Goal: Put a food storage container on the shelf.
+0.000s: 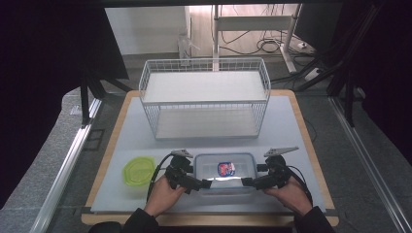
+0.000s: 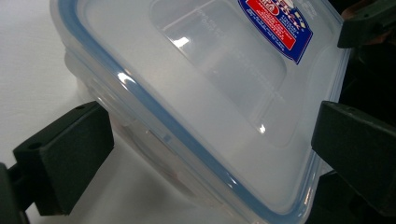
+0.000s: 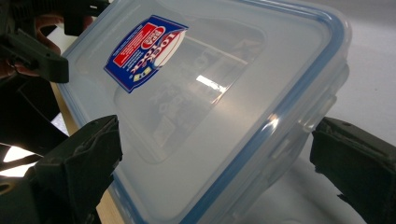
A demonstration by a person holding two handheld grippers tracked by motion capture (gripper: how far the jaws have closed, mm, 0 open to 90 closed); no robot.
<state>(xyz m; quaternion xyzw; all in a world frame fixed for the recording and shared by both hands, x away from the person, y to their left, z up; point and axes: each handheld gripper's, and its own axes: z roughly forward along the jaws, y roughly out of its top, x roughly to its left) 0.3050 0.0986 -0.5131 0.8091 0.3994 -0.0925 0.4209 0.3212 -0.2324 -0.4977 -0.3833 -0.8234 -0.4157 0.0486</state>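
Between the two grippers, at the near edge of the table (image 1: 291,121), lies a clear plastic container (image 1: 224,171) with a blue-sealed lid and a red-and-blue label (image 1: 226,168) on top. The left gripper (image 1: 206,184) points at the container's near left corner; the right gripper (image 1: 246,182) points at its near right corner. Each is carried in one of the person's hands, which enter from the near side.

In the left gripper view, the jaws stand wide apart with the container (image 2: 205,93) between them. The corner with the blue seal sits low between the jaws. Neither pad presses on the plastic: a gap shows at the left jaw, and the right jaw stands just off the lid's edge. The label (image 2: 275,25) lies beyond, toward the far end of the lid.

In the right gripper view, the jaws are likewise spread wide with the container (image 3: 210,112) between them. The left jaw sits just beside the lid's edge and the right jaw stands clear of the side clip, apart from it. The label (image 3: 144,49) lies ahead and to the left of the jaws. The left gripper (image 3: 46,67) shows farther off at the upper left.

Beyond both grippers, well apart, stands a white wire basket rack (image 1: 204,97). To the left of the left gripper, near it, lies a yellow-green round lid (image 1: 139,171).
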